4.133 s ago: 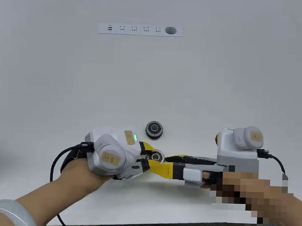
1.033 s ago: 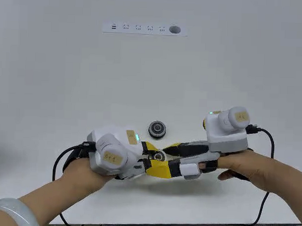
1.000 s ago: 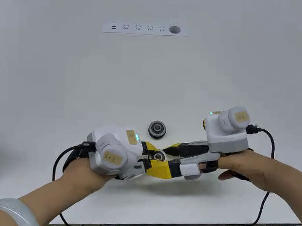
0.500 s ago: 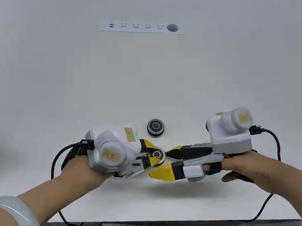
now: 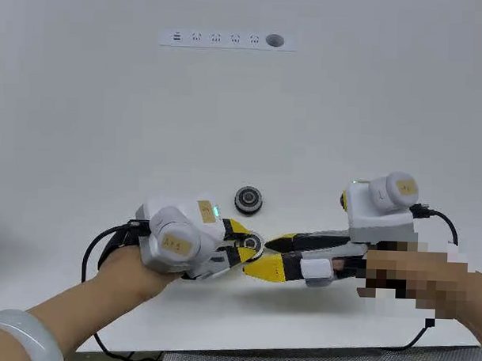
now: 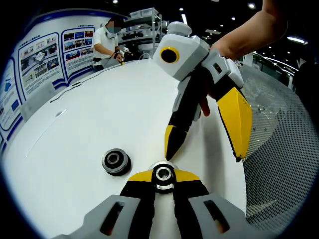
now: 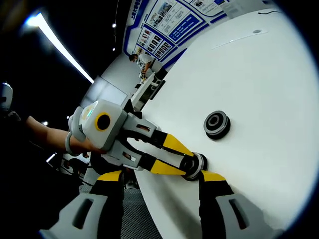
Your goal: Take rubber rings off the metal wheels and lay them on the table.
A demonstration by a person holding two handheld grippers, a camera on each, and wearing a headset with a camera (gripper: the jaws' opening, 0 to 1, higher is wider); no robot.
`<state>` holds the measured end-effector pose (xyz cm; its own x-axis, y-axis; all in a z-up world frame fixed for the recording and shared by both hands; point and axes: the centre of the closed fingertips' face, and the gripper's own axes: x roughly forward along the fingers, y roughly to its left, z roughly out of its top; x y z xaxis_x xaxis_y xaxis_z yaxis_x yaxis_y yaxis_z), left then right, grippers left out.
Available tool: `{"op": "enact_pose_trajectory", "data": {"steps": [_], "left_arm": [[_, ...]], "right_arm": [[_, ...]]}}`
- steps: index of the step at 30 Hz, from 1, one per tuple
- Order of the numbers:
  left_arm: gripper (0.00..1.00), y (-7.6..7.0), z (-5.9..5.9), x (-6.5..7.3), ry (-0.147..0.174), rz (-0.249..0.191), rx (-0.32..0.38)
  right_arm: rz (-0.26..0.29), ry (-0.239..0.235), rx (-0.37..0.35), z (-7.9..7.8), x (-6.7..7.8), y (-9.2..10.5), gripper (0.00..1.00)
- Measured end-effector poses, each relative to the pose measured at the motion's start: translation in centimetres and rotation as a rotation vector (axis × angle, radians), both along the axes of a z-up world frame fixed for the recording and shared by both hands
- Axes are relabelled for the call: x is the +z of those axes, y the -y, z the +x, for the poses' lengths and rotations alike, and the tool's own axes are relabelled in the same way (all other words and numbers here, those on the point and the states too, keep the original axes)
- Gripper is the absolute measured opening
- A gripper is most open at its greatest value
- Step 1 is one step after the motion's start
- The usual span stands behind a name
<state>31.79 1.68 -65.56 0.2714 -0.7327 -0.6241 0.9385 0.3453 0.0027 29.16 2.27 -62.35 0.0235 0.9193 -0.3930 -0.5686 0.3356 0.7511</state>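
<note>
- The left gripper (image 5: pixel 242 245), low in the centre of the head view, is clenched on a small metal wheel (image 6: pixel 163 174). It appears to hold the wheel just clear of the white table (image 5: pixel 148 130).
- The right gripper (image 5: pixel 262 256) reaches in from the right of the frame with its jaws spread wide and nothing in them. Its tips are close to the held wheel, and contact cannot be made out.
- A second wheel (image 5: pixel 248 200) lies flat on the table just above the two grippers, at mid-frame and apart from both. Its dark rubber ring (image 6: pixel 116 162) appears to be in place.
- A power strip (image 5: pixel 226 40) lies along the top of the frame.
- The job looks barely begun. One wheel is untouched, and the held wheel's rim is too hidden by the jaws to judge. By the look of it, no ring has yet been laid on the table, so both are probably still to come off.
</note>
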Motion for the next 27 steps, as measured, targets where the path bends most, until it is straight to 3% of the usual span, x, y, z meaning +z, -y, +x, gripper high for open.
{"op": "enact_pose_trajectory", "data": {"steps": [17, 22, 27], "left_arm": [[0.12, 0.0, 0.0, 0.0, -0.002, -0.002, -0.001], [0.12, -0.1, 0.1, -0.1, -0.001, -0.002, -0.002], [0.12, 0.0, 0.0, 0.0, -0.001, -0.003, -0.001]], "right_arm": [[-0.080, 0.065, 0.105, 1.1, -1.2, -1.4, 0.67], [-0.105, 0.073, 0.151, 1.0, -1.3, -1.4, 0.67], [-0.096, 0.065, 0.167, 0.7, -0.9, -1.5, 0.68]]}}
